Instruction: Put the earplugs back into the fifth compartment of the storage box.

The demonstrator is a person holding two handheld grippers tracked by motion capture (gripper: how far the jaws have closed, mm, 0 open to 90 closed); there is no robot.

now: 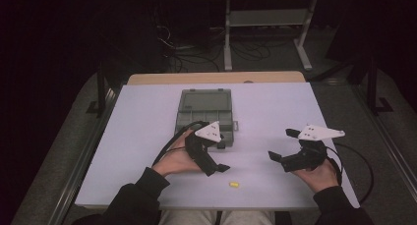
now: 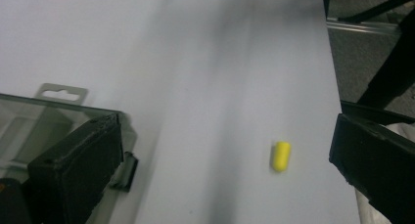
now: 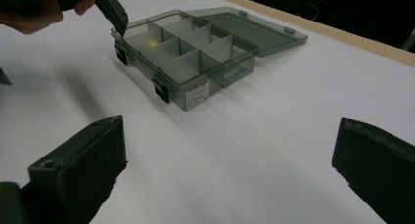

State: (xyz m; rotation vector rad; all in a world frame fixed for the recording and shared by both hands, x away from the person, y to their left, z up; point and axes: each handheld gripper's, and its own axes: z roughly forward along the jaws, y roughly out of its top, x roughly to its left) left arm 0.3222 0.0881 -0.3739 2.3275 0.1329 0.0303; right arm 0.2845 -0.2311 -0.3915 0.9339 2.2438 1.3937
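Observation:
A small yellow cylinder (image 1: 234,184) lies on the white table (image 1: 142,136) near its front edge. In the left gripper view the cylinder (image 2: 281,155) lies ahead of the wide-apart jaws, closer to the right one. My left gripper (image 1: 221,156) is open and empty, hovering by the front right corner of a grey see-through compartment box (image 1: 204,112) whose lid lies flat open. In the right gripper view the box (image 3: 195,53) holds a yellow spot (image 3: 154,43) in one compartment. My right gripper (image 1: 282,144) rests open and empty at the table's right.
A wooden strip (image 1: 216,77) runs along the table's far edge. Beyond it are cables and a white stand (image 1: 265,33) on the dark floor. Metal rails (image 1: 83,156) flank the table. The person's hand (image 3: 29,9) shows top left in the right gripper view.

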